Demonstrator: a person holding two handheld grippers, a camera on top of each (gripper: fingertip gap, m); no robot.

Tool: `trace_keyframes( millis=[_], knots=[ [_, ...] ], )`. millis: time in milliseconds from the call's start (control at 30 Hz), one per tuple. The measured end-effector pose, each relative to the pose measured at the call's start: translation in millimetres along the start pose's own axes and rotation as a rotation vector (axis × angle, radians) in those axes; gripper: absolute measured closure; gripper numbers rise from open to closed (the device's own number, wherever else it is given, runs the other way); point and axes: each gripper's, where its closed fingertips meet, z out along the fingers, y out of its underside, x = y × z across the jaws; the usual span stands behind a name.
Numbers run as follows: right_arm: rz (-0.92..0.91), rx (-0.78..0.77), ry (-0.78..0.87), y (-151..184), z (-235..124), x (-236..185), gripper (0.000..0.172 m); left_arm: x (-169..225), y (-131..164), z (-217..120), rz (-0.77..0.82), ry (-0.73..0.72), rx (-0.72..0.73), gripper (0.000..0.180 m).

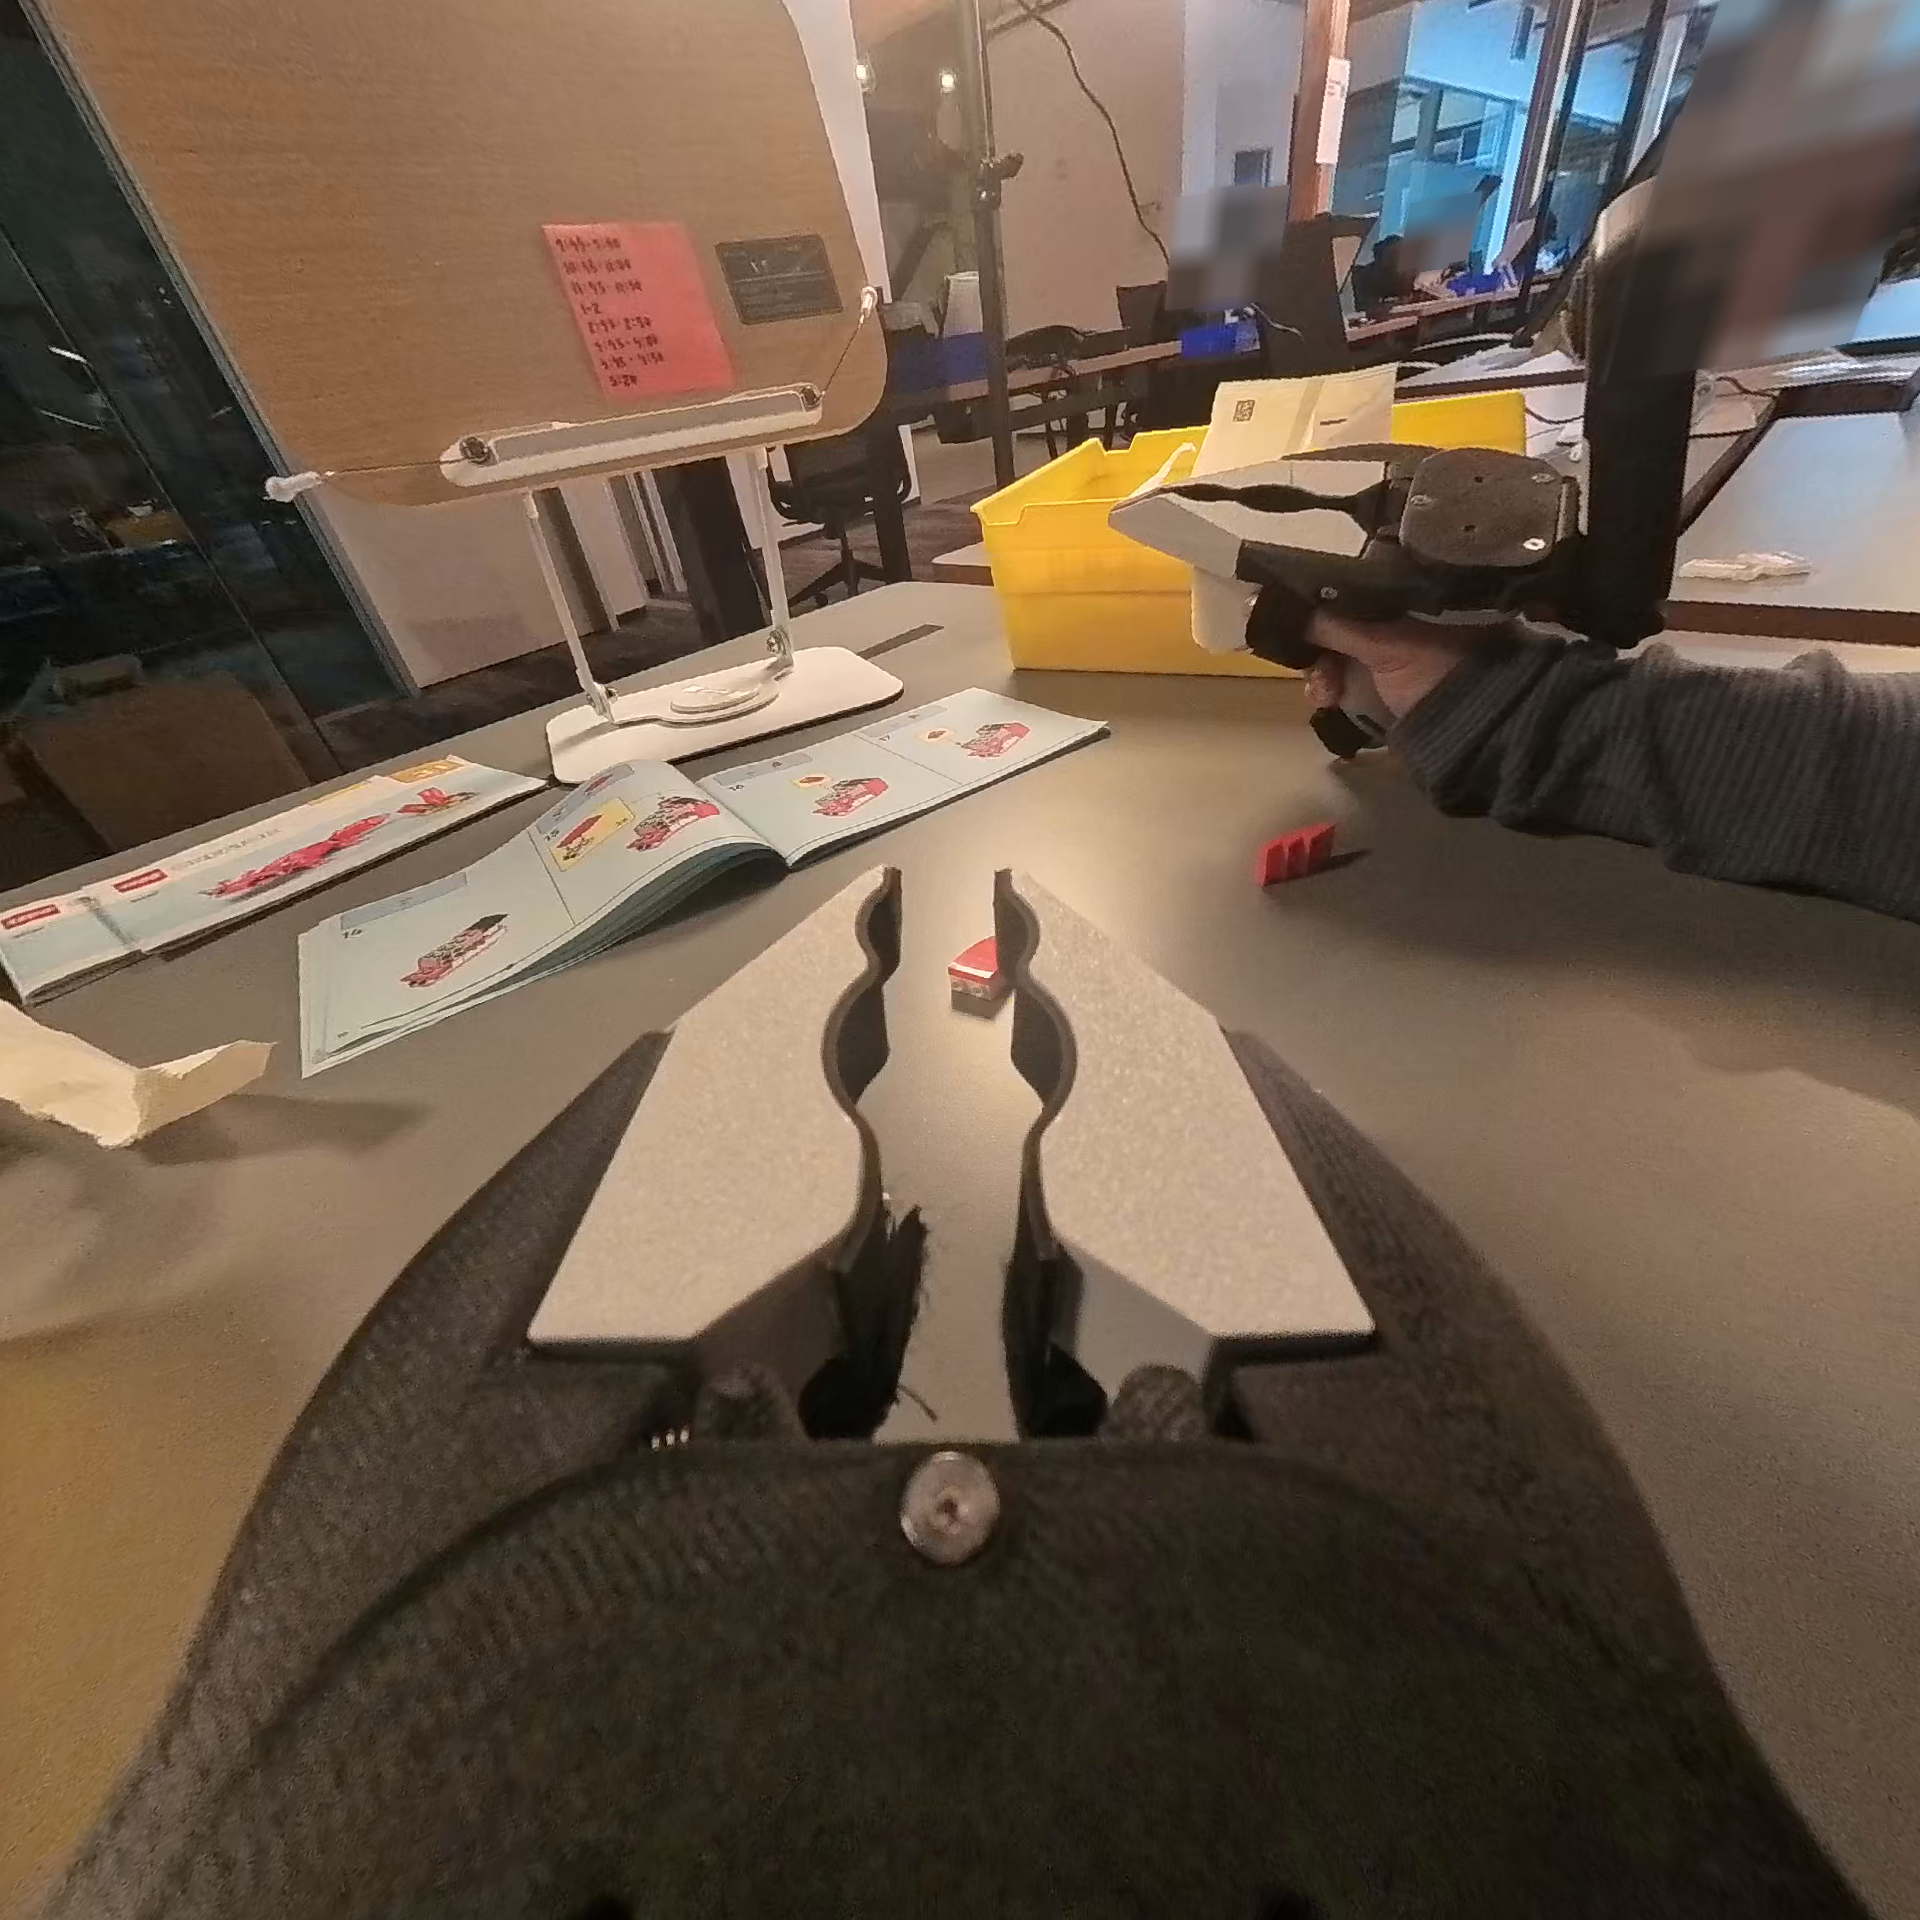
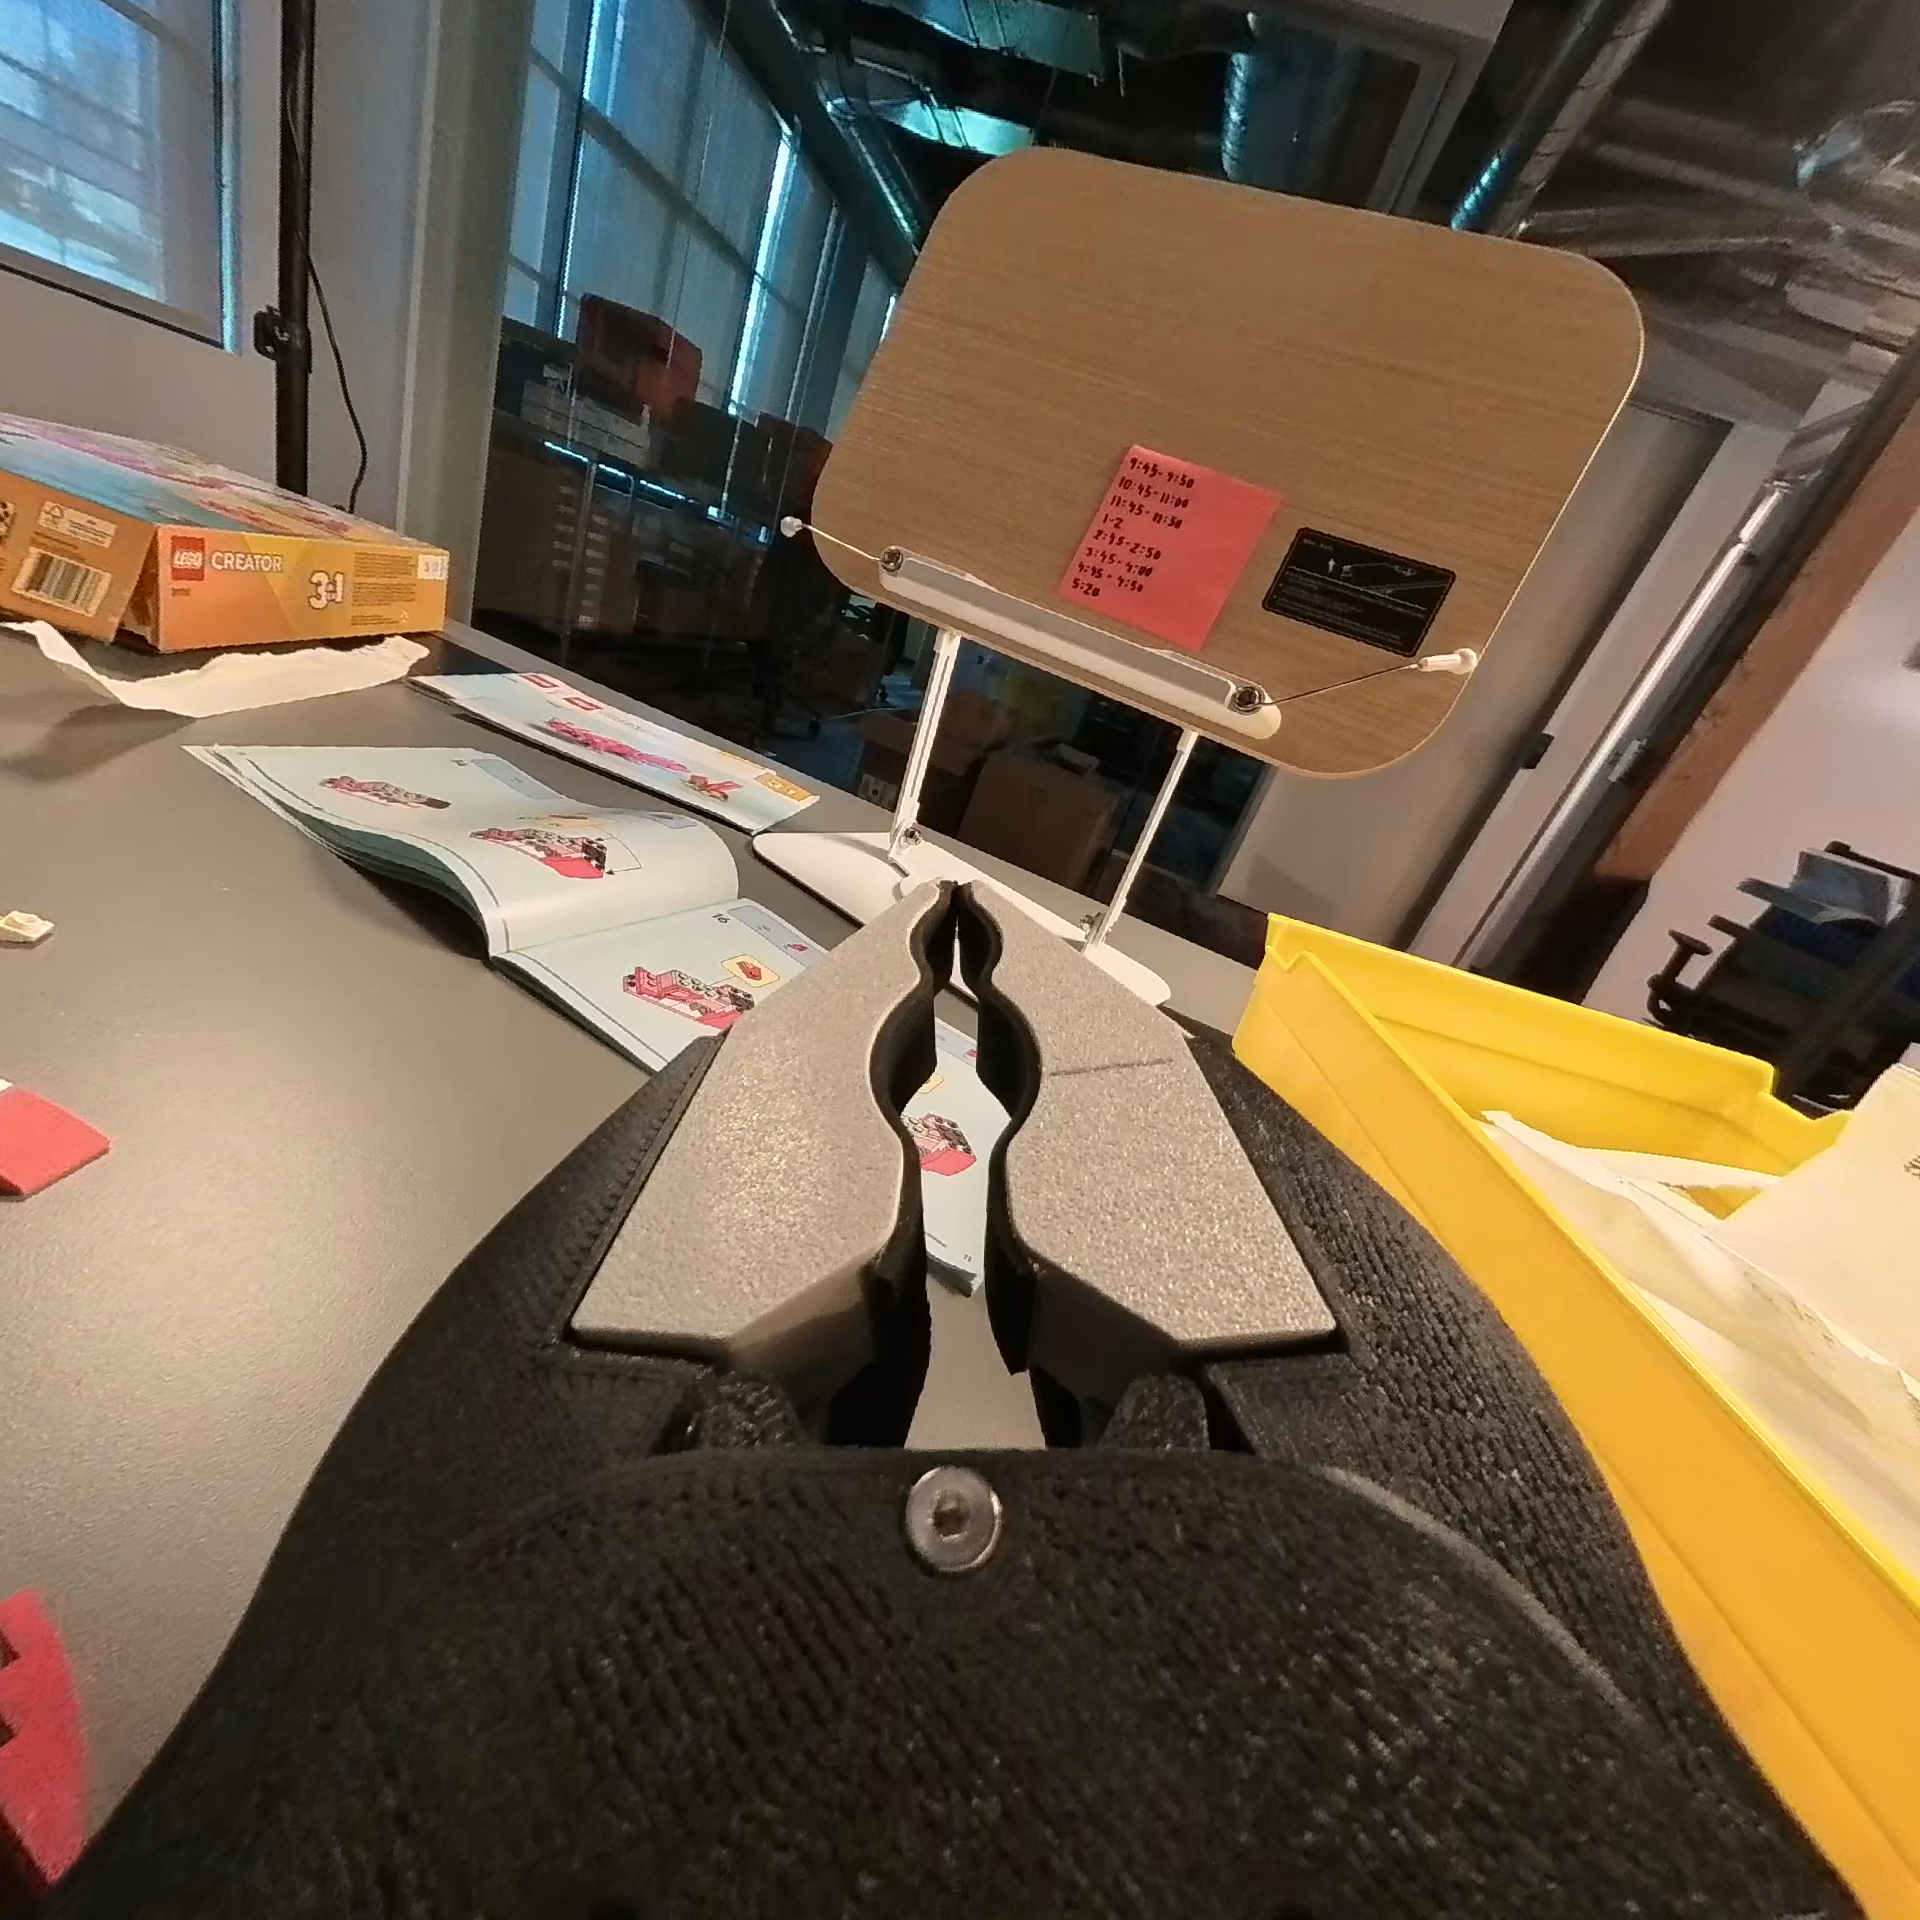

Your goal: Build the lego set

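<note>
My left gripper (image 1: 945, 883) is open, low over the grey table (image 1: 1455, 1143). A small red brick (image 1: 977, 971) lies on the table between its fingers; it is close to the right finger (image 1: 1091, 997) and a clear gap separates it from the left one. A red ridged brick (image 1: 1299, 852) lies farther right. My right gripper (image 2: 954, 894) is shut with its tips together and nothing between them. It also shows in the left wrist view (image 1: 1127, 514), held by a hand in front of the yellow bin (image 1: 1081, 582).
An open instruction booklet (image 1: 665, 842) and a second booklet (image 1: 260, 862) lie ahead. A wooden book stand (image 1: 468, 208) stands behind them. The yellow bin (image 2: 1455, 1091) holds paper bags. A cardboard box (image 2: 260, 582), torn paper (image 1: 114, 1081) and red pieces (image 2: 42, 1143) lie to the left. There is about 25 centimeters between the tips of the two grippers.
</note>
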Motion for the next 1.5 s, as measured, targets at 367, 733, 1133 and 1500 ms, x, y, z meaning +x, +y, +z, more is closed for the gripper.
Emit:
trace_keyframes(
  millis=[367, 733, 1133, 1500],
  knots=[
    [-0.004, -0.003, -0.005, 0.5, 0.5, -1.3, 0.172, -0.3, -0.4, -0.3, 0.003, -0.006, 0.001, 0.164],
    [0.007, -0.002, 0.004, 1.0, -0.1, 1.2, 0.172, 12.6, -21.9, -14.0, -0.013, 0.027, 0.059, 0.156],
    [0.015, -0.007, 0.014, 2.7, 0.6, 3.9, 0.172, -71.1, -9.3, -182.9, 0.205, -0.587, -0.173, 0.14],
    [0.0, -0.02, 0.039, 4.7, 0.5, 7.4, 0.172, -84.6, 33.1, -179.6, 0.042, -0.588, -0.34, 0.175]
  ],
)
